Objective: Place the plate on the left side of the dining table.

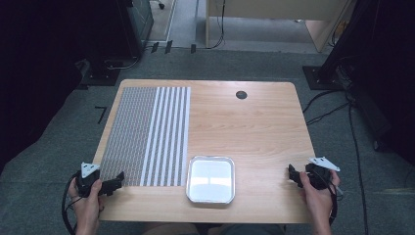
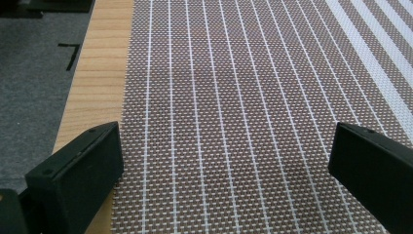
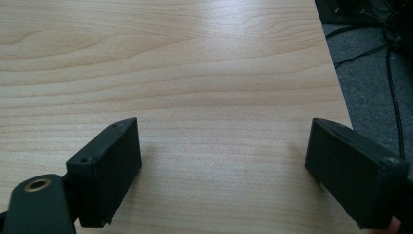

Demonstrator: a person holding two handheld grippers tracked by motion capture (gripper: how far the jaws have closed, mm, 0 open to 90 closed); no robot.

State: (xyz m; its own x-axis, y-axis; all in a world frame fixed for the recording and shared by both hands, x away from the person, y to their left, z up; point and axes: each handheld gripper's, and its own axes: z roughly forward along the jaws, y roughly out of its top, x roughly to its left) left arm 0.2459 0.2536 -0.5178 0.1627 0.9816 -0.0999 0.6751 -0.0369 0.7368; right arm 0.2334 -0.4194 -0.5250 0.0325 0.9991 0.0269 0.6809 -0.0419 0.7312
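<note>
- High view first: the left gripper (image 1: 116,181) sits at the near left corner of the surface (image 1: 254,122), held in the person's left hand (image 1: 88,203), its jaws just over the near edge of the woven placemat (image 1: 147,134).
- The right gripper (image 1: 292,175) is over at the near right edge, gripped by the right hand (image 1: 318,198), well apart from its partner.
- Between them, at the near middle of the wood, lies the shiny metal tray (image 1: 189,177), just beside the placemat's near right corner. Neither pair of jaws is touching it.
- The tray sits closer to the left gripper than to the right one, which has a stretch of bare wood between itself and the tray.
- Left gripper view: the left gripper (image 2: 226,165) has its jaws spread wide, nothing between them, and the placemat (image 2: 229,87) runs away underneath with its thin white lines.
- Right gripper view: the right gripper (image 3: 224,165) also stands wide open and holds nothing, with plain wood grain of the surface (image 3: 195,63) below and ahead.
- A small dark round grommet (image 1: 241,95) marks the far side of the surface.
</note>
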